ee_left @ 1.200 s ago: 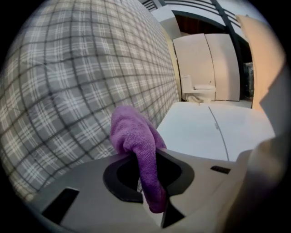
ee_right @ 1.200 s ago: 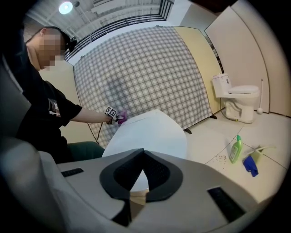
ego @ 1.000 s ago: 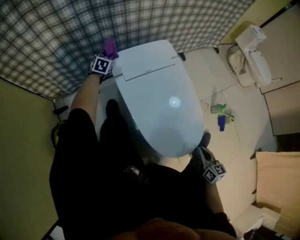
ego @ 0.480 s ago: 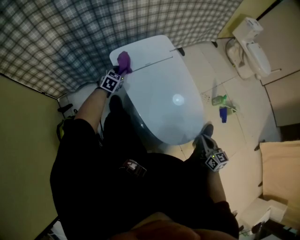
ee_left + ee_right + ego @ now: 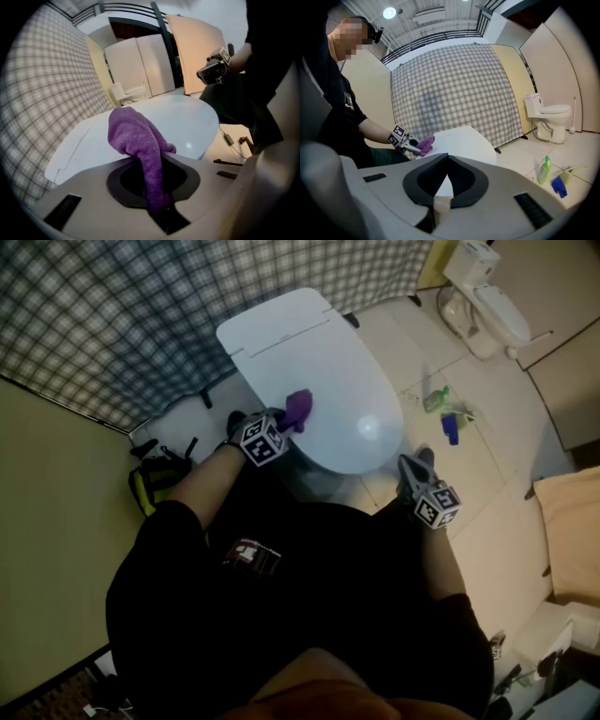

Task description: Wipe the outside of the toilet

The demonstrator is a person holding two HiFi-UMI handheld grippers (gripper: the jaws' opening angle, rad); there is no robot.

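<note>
The white toilet (image 5: pixel 314 362) stands with its lid down in the upper middle of the head view. My left gripper (image 5: pixel 284 421) is at the lid's left edge, shut on a purple cloth (image 5: pixel 299 408) that rests on the lid. In the left gripper view the purple cloth (image 5: pixel 135 136) hangs from between the jaws over the toilet lid (image 5: pixel 187 124). My right gripper (image 5: pixel 413 465) hovers off the toilet's front right, apart from it. In the right gripper view its jaws meet at the tips with nothing held (image 5: pixel 448 158).
A plaid partition (image 5: pixel 141 315) runs behind the toilet. A second toilet (image 5: pixel 487 296) stands at the far right. A green bottle (image 5: pixel 436 397) and a blue item (image 5: pixel 451 427) lie on the tiled floor. A yellow and black object (image 5: pixel 155 486) sits at left.
My left gripper has carried the purple cloth from the back of the lid down its left side toward the front. The right gripper has stayed near the toilet's front right.
</note>
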